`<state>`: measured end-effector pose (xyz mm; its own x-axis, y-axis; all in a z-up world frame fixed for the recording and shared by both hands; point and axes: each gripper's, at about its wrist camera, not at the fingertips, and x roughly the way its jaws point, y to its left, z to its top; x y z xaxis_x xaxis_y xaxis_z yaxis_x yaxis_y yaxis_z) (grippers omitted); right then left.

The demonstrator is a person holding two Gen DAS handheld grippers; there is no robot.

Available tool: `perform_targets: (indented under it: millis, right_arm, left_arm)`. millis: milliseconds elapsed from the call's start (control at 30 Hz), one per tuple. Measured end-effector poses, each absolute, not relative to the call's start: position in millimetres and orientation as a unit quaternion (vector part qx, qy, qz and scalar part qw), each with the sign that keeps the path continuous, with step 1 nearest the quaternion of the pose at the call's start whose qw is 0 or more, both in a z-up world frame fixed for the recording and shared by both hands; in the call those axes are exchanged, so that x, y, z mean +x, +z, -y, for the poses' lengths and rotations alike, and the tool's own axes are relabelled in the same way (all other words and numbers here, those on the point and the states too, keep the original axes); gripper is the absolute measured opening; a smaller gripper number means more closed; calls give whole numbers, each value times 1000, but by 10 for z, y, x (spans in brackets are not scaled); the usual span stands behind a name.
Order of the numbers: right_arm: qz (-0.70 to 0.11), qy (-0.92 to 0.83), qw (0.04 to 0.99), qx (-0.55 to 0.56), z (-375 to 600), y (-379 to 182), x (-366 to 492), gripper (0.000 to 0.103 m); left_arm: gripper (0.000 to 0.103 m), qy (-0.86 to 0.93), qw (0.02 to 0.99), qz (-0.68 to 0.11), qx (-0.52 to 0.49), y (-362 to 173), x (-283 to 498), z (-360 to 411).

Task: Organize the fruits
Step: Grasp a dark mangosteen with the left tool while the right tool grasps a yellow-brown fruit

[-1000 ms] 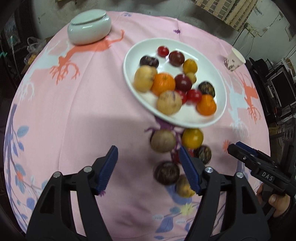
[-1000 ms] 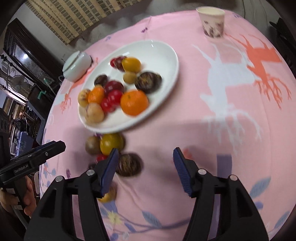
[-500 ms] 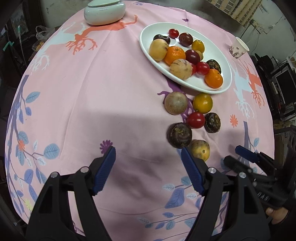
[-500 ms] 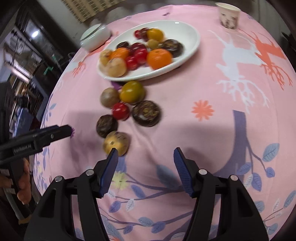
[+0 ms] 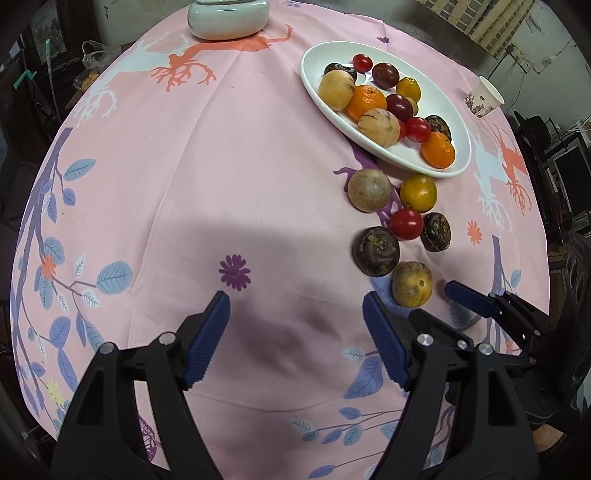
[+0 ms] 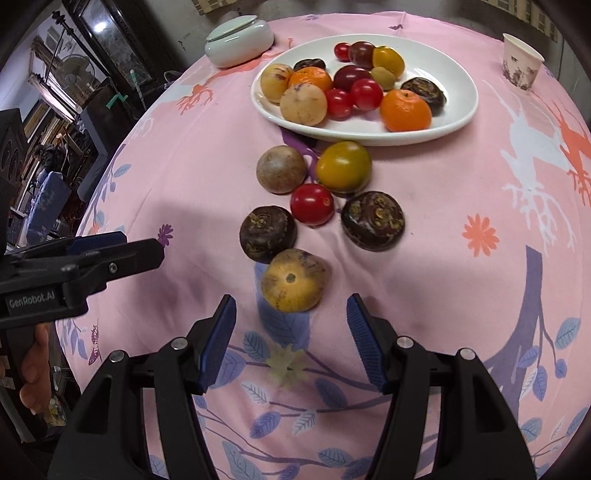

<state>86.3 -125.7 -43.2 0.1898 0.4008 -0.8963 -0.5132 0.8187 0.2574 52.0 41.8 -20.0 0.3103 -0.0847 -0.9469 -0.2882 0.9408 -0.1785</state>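
A white plate point(image 6: 454, 110) holding several fruits sits at the back of the pink cloth, also in the left wrist view point(image 5: 314, 85). Several loose fruits lie in front of it: a tan round fruit point(image 6: 281, 169), a yellow tomato point(image 6: 343, 167), a red tomato point(image 6: 312, 204), two dark fruits point(image 6: 267, 232) point(image 6: 373, 220) and a yellow-brown fruit point(image 6: 293, 280). My right gripper point(image 6: 291, 299) is open, just short of the yellow-brown fruit point(image 5: 412, 284), not touching it. My left gripper point(image 5: 295, 297) is open over bare cloth, left of the fruits.
A pale lidded jar point(image 5: 227, 18) stands at the table's far edge and a paper cup point(image 6: 521, 61) at the far right. The left gripper's fingers point(image 6: 96, 240) reach in from the left of the right wrist view, a hand point(image 6: 35, 369) below them. Dark furniture surrounds the table.
Both grippers have drawn back from the plate toward the table's near side, so the loose fruits now lie ahead of them. The left jaws stand slightly wider.
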Motion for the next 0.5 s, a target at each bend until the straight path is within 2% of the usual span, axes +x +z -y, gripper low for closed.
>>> perform_targets:
  millis: [300, 333, 367, 433, 500]
  right_arm:
    - [-565, 290, 768, -87, 1019, -570, 890, 63]
    - [-563, 288, 769, -94, 992, -583, 895, 60]
    - [-560, 284, 772, -103, 971, -595, 900, 50]
    - [-557, 279, 775, -106, 967, -613, 931, 41]
    - [-559, 283, 773, -99, 998, -613, 958, 39]
  left_arm:
    - [78, 74, 792, -583, -164, -194, 419, -572]
    - [78, 75, 791, -584, -165, -199, 410, -589]
    - [78, 76, 791, -584, -165, -204, 402, -603]
    - [78, 76, 790, -586, -165, -213, 393, -621]
    - [78, 75, 789, -588, -164, -219, 400, -627]
